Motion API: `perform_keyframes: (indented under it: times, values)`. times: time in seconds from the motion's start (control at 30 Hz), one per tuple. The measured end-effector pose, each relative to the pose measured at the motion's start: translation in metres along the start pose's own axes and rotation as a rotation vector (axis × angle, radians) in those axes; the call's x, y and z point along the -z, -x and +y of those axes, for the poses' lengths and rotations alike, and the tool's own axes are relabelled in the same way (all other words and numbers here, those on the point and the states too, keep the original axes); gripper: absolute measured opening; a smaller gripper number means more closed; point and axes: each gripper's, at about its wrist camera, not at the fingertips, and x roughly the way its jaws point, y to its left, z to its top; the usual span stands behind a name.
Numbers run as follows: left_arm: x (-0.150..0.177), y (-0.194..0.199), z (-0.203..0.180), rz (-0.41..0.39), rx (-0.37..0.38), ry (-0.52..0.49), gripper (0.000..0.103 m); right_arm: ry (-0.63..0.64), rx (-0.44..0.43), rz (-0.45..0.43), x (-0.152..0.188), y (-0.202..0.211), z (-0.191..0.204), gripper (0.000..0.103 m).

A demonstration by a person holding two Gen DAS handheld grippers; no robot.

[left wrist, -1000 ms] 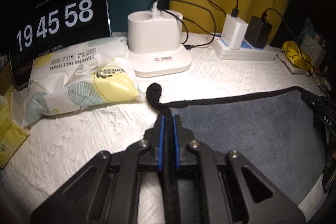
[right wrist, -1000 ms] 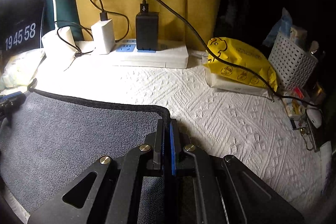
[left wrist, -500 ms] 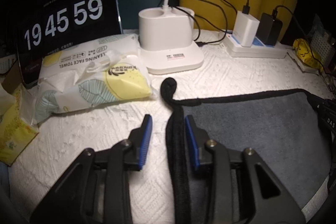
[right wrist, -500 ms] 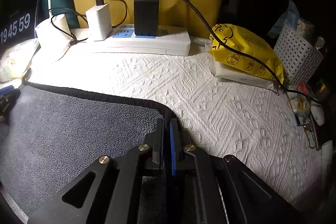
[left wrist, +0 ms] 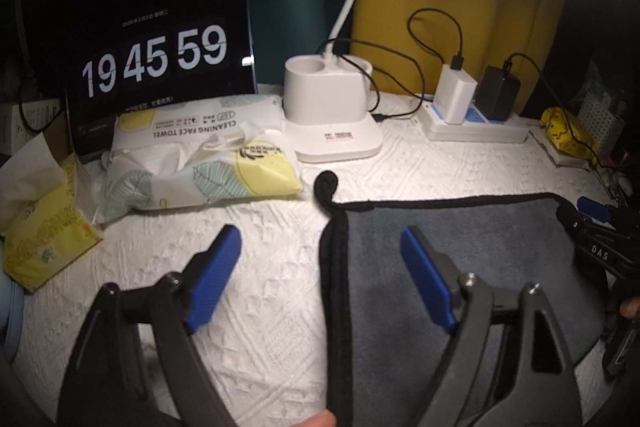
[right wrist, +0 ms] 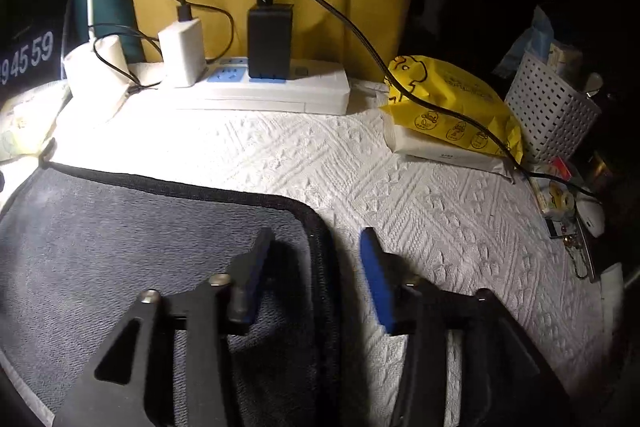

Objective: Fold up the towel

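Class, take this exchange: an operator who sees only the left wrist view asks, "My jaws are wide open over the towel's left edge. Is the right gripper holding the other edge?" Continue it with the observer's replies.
Observer: No. The right gripper stands open, its jaws straddling the grey towel's black right hem.
Operator: Does the cloth lie flat there?
Observer: Yes, flat on the white table cover, corner rounded.
Operator: What is beyond that corner?
Observer: A yellow wipes pack with a black cable across it, beside a white perforated basket.
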Motion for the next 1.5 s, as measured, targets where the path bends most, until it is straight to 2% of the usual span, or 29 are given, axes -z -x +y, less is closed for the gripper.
perform_keyframes:
  times: [0.07,0.23,0.43,0.6,1.13,1.33,1.5]
  values:
    - [0.003,0.004,0.0,-0.003,-0.007,0.006,0.084,0.002,-0.002,-0.01,0.001,0.005,0.0,0.06]
    - [0.009,0.016,0.001,-0.011,-0.007,0.022,0.085,0.01,-0.009,-0.038,0.003,0.021,0.002,0.064]
    - [0.01,0.049,-0.012,-0.089,-0.025,-0.026,0.087,0.006,0.001,-0.073,0.007,0.045,-0.001,0.068]
    - [0.014,0.078,-0.02,-0.146,-0.007,-0.03,0.091,0.017,0.001,-0.101,0.013,0.07,-0.002,0.068]
    - [0.039,0.143,-0.031,-0.235,0.07,-0.025,0.093,0.03,-0.026,-0.219,0.039,0.159,0.006,0.068]
    - [0.05,0.177,-0.036,-0.311,0.112,-0.062,0.093,0.013,-0.032,-0.274,0.049,0.192,0.008,0.068]
    - [0.054,0.198,-0.039,-0.354,0.107,-0.073,0.093,0.012,-0.038,-0.309,0.058,0.214,0.01,0.068]
